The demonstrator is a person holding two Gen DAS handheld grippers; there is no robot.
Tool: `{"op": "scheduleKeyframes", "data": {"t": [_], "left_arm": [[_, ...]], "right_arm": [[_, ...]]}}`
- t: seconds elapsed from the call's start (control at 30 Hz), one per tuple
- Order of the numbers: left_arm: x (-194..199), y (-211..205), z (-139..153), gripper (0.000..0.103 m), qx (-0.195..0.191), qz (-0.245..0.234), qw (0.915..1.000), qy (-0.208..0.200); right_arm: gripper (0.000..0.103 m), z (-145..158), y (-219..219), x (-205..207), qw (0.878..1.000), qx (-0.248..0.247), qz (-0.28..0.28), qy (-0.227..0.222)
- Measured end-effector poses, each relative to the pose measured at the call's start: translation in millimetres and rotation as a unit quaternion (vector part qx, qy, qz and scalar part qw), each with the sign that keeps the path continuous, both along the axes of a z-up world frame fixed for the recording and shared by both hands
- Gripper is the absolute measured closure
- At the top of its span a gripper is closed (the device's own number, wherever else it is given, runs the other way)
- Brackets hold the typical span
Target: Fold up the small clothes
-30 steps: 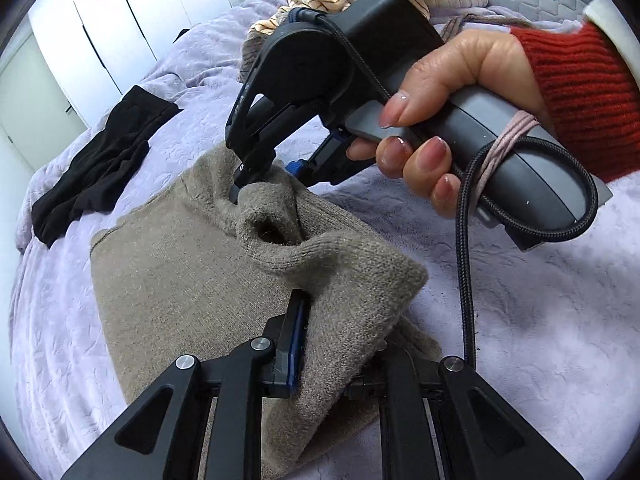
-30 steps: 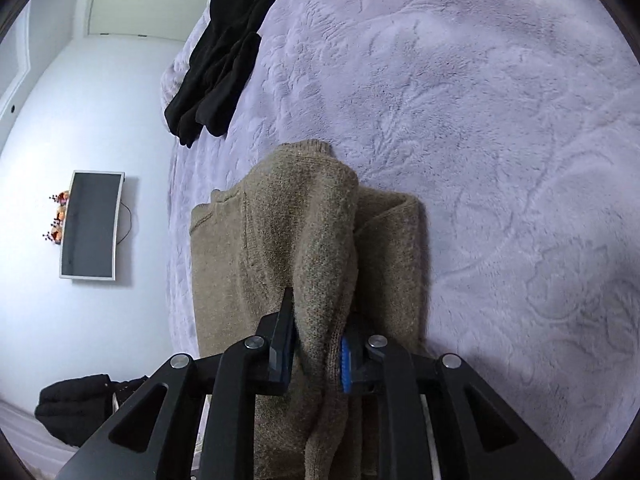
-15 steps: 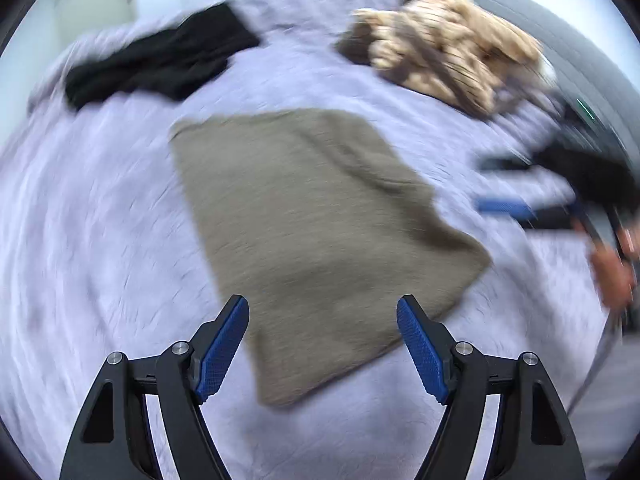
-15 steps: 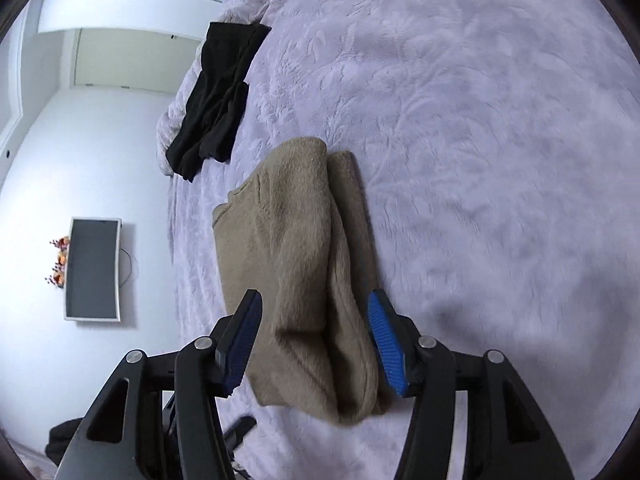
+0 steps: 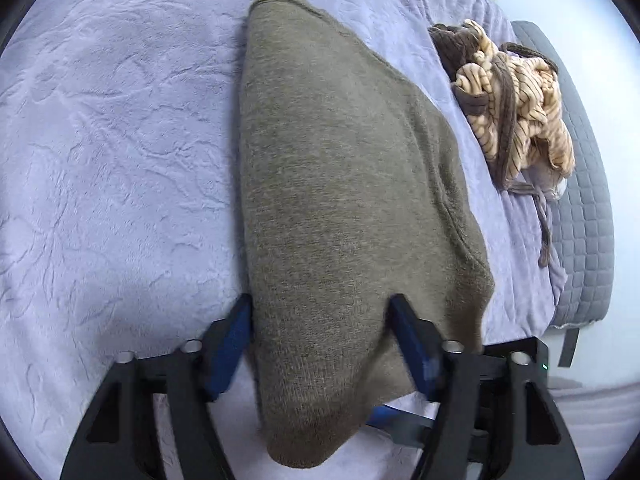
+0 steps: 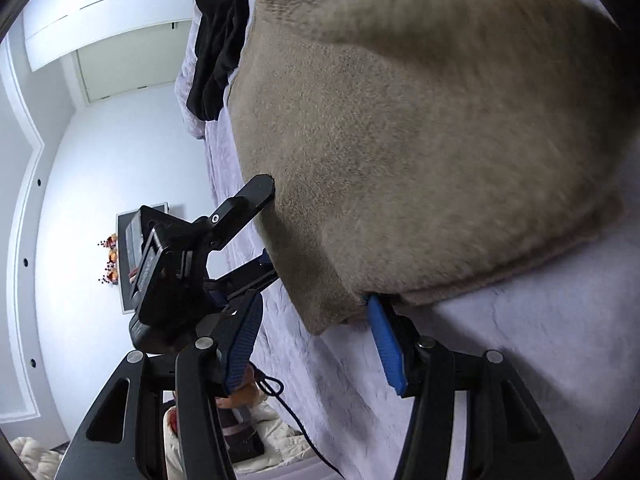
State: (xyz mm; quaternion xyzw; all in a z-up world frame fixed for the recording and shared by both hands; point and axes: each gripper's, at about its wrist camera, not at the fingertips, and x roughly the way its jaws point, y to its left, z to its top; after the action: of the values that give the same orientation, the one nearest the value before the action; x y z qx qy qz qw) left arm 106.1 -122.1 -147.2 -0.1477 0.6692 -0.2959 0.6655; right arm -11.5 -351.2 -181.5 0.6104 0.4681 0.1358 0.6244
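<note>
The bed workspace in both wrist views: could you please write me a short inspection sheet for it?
Surface: lilac embossed blanket over a bed; grey quilted cover at its right edge.
Job's things: folded taupe knit sweater lying on the blanket.
Clutter: striped cream-and-brown garment in a heap; black garment at the far edge.
Grippers: left tool open, fingers astride the sweater's near end; right tool open, one blue finger tucked under the sweater's edge.
Cables: black cord beneath the left tool's body.
Surroundings: white wardrobe, wall screen.
</note>
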Motion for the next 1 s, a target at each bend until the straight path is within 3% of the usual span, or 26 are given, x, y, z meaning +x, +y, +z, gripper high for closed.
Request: {"op": "scheduleKeyframes", "data": {"t": [0.03,0.07,0.2,0.27,0.37,0.5,0.63,0.77,0.87,0.93,1.0], "left_arm": [[2,0,3,0.036,0.002,-0.005,1.0000,-0.003],[3,1,8,0.036,0.003,-0.009,0.9999,-0.008],[3,11,21,0.036,0.024,-0.032,0.9983,-0.041],[5,11,16,0.036,0.054,-0.039,0.9967,-0.045],[1,13,9,0.036,0.069,-0.047,0.9952,-0.051],[-4,14,22,0.035,0.085,-0.046,0.9922,-0.079],[-10,18,49,0.035,0.081,-0.037,0.9887,-0.120],[-19,9,51,0.035,0.096,-0.036,0.9864,-0.129],[-34,-2,27,0.035,0.153,-0.063,0.9777,-0.130],[-42,2,13,0.033,0.157,-0.064,0.9786,-0.116],[-47,10,7,0.027,0.151,-0.051,0.9819,-0.102]], "right_arm": [[0.095,-3,3,2,1.000,0.016,-0.004,0.004],[0.097,-2,2,4,1.000,0.025,-0.010,-0.002],[0.098,21,15,6,0.999,0.014,0.004,-0.044],[0.098,7,21,1,1.000,0.010,0.005,-0.019],[0.098,-15,30,-6,0.999,-0.019,0.030,0.023],[0.094,1,31,-15,0.991,-0.077,0.094,0.053],[0.093,53,-2,-20,0.984,-0.153,0.091,0.005],[0.093,79,-38,-4,0.981,-0.177,0.058,-0.044],[0.093,66,-58,16,0.980,-0.191,0.056,-0.029],[0.093,48,-71,17,0.970,-0.236,0.050,0.018],[0.097,32,-89,0,0.976,-0.216,0.017,0.038]]}}
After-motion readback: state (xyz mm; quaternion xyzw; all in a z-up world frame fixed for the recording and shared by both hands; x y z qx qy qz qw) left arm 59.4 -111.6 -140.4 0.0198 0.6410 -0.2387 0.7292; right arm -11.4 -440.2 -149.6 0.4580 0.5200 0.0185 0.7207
